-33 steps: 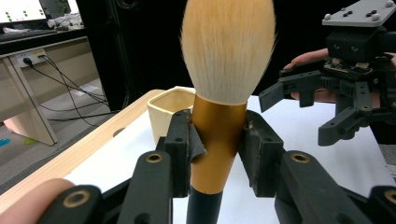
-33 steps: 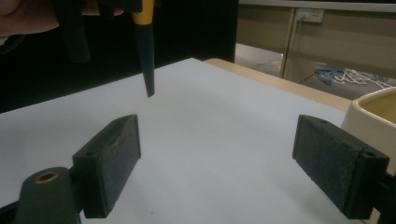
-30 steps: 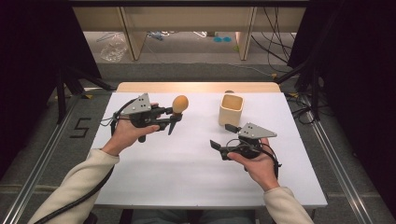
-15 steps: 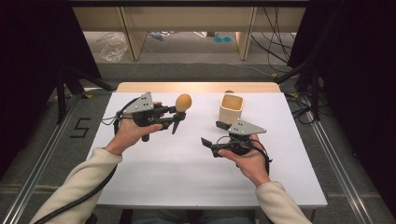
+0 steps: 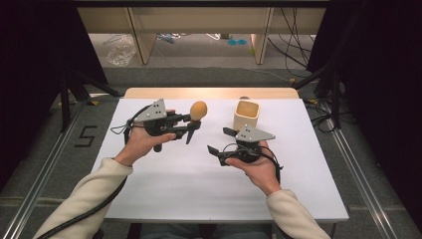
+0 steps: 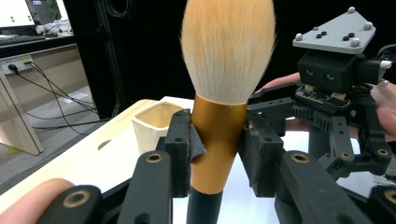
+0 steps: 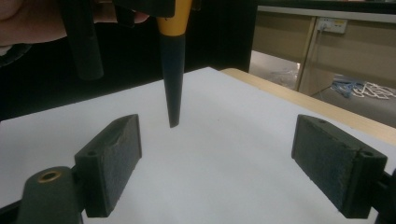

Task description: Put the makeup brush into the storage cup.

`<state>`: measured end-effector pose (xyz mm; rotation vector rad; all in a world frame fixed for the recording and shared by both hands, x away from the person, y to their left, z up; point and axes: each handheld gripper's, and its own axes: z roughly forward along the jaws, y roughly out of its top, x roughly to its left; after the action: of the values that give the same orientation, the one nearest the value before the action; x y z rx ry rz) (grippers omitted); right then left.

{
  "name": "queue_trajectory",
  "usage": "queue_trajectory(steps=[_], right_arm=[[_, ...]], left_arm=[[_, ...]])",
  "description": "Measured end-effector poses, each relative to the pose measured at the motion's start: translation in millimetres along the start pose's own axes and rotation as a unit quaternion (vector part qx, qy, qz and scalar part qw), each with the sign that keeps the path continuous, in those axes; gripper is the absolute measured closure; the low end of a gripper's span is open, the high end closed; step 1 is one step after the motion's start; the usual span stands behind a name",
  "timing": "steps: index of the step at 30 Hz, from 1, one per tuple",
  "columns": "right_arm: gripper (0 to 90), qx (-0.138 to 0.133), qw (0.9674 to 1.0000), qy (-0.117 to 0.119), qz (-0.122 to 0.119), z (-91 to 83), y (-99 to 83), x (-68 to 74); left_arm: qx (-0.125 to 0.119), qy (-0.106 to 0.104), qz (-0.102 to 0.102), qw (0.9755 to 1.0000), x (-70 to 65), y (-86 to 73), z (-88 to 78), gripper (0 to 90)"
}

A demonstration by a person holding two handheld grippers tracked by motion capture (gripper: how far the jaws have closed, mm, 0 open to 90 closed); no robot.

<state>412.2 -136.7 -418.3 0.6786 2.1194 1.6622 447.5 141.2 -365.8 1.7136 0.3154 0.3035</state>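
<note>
Above white table (image 5: 164, 189), makeup brush (image 6: 223, 93) clamped upright at gold ferrule by left gripper (image 6: 217, 154), bristles up, dark handle tip hanging clear of surface. Right gripper (image 7: 217, 158) released, pads wide apart, near handle tip. Cream cup (image 5: 246, 115) beyond.

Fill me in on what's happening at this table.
A person works with a gripper in each hand. The left gripper is shut on a makeup brush, clamped at its gold collar, bristles up and dark handle pointing down above the white table. The right gripper is open and empty, aimed toward the handle's tip. A cream cup stands behind it.
</note>
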Motion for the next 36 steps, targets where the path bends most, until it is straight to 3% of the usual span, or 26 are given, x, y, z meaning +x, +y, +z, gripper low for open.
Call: queue_trajectory(steps=[6, 10, 19, 20, 28, 36], right_arm=[[17.1, 0.010, 1.0000, -0.001, 0.000, 3.3, 2.8, 1.6], [17.4, 0.000, 1.0000, 0.007, 0.003, 6.6, 2.2, 2.4], [19.1, 0.002, 1.0000, 0.008, 0.000, 13.8, 3.6, 5.5], [19.8, 0.010, 0.9998, 0.017, -0.003, 14.4, 3.8, 5.6], [25.8, 0.006, 0.9997, 0.022, -0.010, 25.3, 4.4, 10.2], [34.2, 0.007, 0.9994, 0.034, 0.005, 37.4, 6.1, 15.0]], left_arm=[[-0.007, 0.000, -0.004, 1.0000, 0.9, 0.9, -0.3, 66.5], [-0.010, -0.002, -0.004, 0.9999, 1.5, 2.0, -1.1, 66.4], [-0.003, -0.003, -0.004, 1.0000, -1.3, -0.8, 2.3, 66.4], [-0.002, -0.003, -0.004, 1.0000, -1.6, -1.1, 2.8, 66.4], [-0.001, -0.009, -0.004, 0.9999, -5.5, -0.9, 7.7, 66.5], [-0.001, -0.011, -0.008, 0.9999, -4.8, -2.2, 8.9, 66.4]])
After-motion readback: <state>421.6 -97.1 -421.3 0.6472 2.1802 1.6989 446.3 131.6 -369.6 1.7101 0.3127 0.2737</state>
